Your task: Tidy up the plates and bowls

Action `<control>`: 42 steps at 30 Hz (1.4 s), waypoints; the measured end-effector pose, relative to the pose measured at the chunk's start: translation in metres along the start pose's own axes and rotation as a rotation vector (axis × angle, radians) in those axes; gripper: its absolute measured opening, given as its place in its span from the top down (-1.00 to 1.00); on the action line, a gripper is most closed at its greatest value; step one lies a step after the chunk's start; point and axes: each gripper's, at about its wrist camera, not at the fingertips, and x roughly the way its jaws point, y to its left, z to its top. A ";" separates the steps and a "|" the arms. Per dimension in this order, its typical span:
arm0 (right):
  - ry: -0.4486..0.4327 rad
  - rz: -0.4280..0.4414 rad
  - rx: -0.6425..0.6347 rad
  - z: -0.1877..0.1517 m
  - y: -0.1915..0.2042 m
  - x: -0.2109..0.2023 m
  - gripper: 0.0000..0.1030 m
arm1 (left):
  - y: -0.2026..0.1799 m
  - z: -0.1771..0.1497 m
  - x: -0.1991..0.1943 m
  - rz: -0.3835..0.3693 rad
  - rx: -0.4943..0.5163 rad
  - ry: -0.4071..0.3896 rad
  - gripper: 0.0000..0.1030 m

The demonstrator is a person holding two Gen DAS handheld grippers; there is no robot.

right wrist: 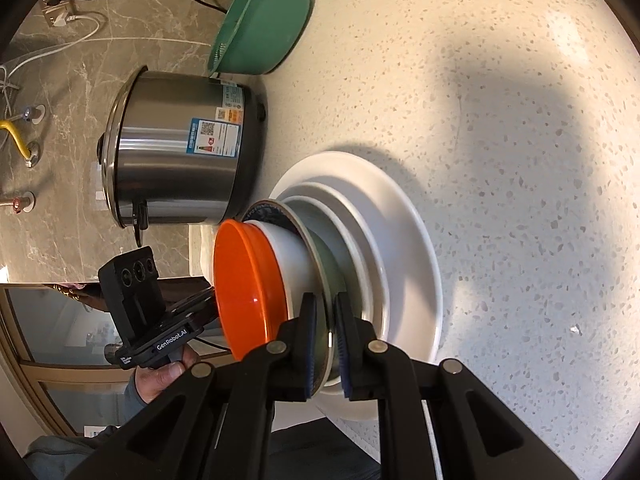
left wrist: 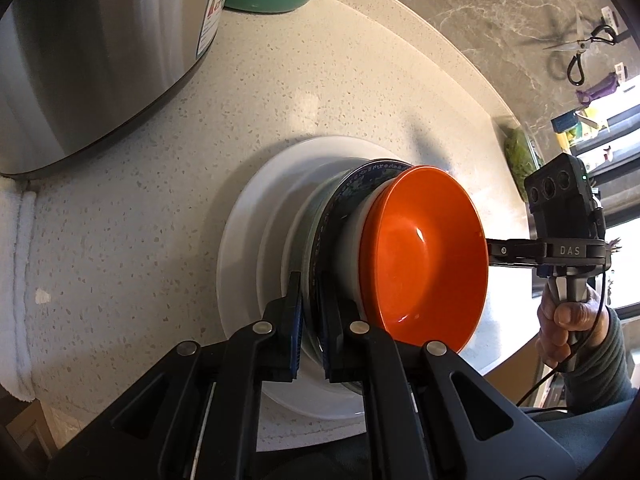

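A stack of dishes stands on the speckled counter: a large white plate (left wrist: 240,240) at the bottom, smaller white plates, a blue-patterned plate (left wrist: 352,178), a white bowl and an orange bowl (left wrist: 424,256) on top. My left gripper (left wrist: 314,320) is shut on the rim of the patterned plate from one side. My right gripper (right wrist: 326,344) is shut on the same plate's rim (right wrist: 320,344) from the opposite side. The orange bowl also shows in the right wrist view (right wrist: 248,288), as does the large white plate (right wrist: 416,240).
A steel cooker pot (right wrist: 180,148) stands close beside the stack. A green colander bowl (right wrist: 260,24) sits past it. Scissors (left wrist: 576,52) hang on the marble wall. A white cloth (left wrist: 20,260) lies at the counter's end.
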 end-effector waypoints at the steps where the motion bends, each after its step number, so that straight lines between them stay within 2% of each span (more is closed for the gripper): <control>1: -0.003 0.001 -0.001 0.000 0.000 -0.001 0.74 | -0.003 0.003 0.004 -0.002 0.001 0.000 0.91; 9: -0.040 0.007 0.009 -0.003 -0.001 -0.004 0.73 | -0.004 -0.003 0.001 -0.002 0.006 -0.020 0.85; 10: -0.047 0.007 0.010 -0.004 -0.001 -0.005 0.65 | -0.004 -0.004 0.001 -0.002 0.004 -0.025 0.85; 12: -0.068 -0.002 0.014 -0.005 -0.001 -0.009 0.33 | -0.005 -0.005 -0.002 0.010 0.016 -0.034 0.81; 13: -0.077 -0.003 0.018 -0.005 -0.002 -0.012 -0.04 | -0.005 -0.006 -0.004 0.025 0.022 -0.040 0.74; 14: -0.089 -0.005 0.021 -0.007 -0.002 -0.015 -0.31 | -0.006 -0.006 -0.007 0.040 0.024 -0.045 0.63; 15: -0.103 -0.009 0.021 -0.008 -0.002 -0.019 -0.40 | -0.006 -0.008 -0.010 0.050 0.023 -0.050 0.53; 16: -0.111 -0.001 0.016 -0.010 0.000 -0.022 -0.51 | -0.007 -0.010 -0.015 0.055 0.020 -0.062 0.26; 17: -0.116 0.009 0.007 -0.012 0.002 -0.026 -0.55 | -0.007 -0.011 -0.020 0.063 0.019 -0.073 -0.14; 19: -0.126 -0.001 -0.007 -0.015 0.006 -0.032 -0.63 | -0.008 -0.015 -0.033 0.069 0.015 -0.111 -0.47; 21: -0.138 0.001 -0.016 -0.018 0.010 -0.038 -0.65 | -0.011 -0.020 -0.047 0.064 0.006 -0.153 -0.53; 22: -0.146 0.005 -0.018 -0.020 0.012 -0.041 -0.67 | -0.013 -0.022 -0.051 0.072 0.001 -0.167 -0.71; 23: -0.157 0.006 -0.024 -0.022 0.015 -0.046 -0.73 | -0.015 -0.024 -0.056 0.088 -0.008 -0.183 -0.98; 25: -0.180 0.001 -0.037 -0.025 0.020 -0.055 -0.82 | -0.022 -0.030 -0.062 0.115 -0.018 -0.218 -0.99; 26: -0.192 0.000 -0.044 -0.027 0.023 -0.060 -0.98 | -0.027 -0.035 -0.065 0.150 -0.018 -0.242 -0.99; 31: -0.271 -0.017 -0.113 -0.046 0.045 -0.081 -1.00 | -0.062 -0.058 -0.078 0.301 0.006 -0.324 -0.99; 33: -0.290 -0.052 -0.157 -0.058 0.054 -0.086 -1.00 | -0.084 -0.070 -0.085 0.295 0.010 -0.359 -0.99; 37: -0.323 -0.189 -0.251 -0.080 0.076 -0.087 -1.00 | -0.124 -0.089 -0.094 0.365 0.064 -0.402 -0.99; 40: -0.366 -0.240 -0.298 -0.098 0.093 -0.088 -1.00 | -0.148 -0.098 -0.096 0.499 0.082 -0.400 -1.00; 42: -0.403 -0.285 -0.324 -0.108 0.108 -0.090 -1.00 | -0.162 -0.097 -0.089 0.589 0.099 -0.346 -1.00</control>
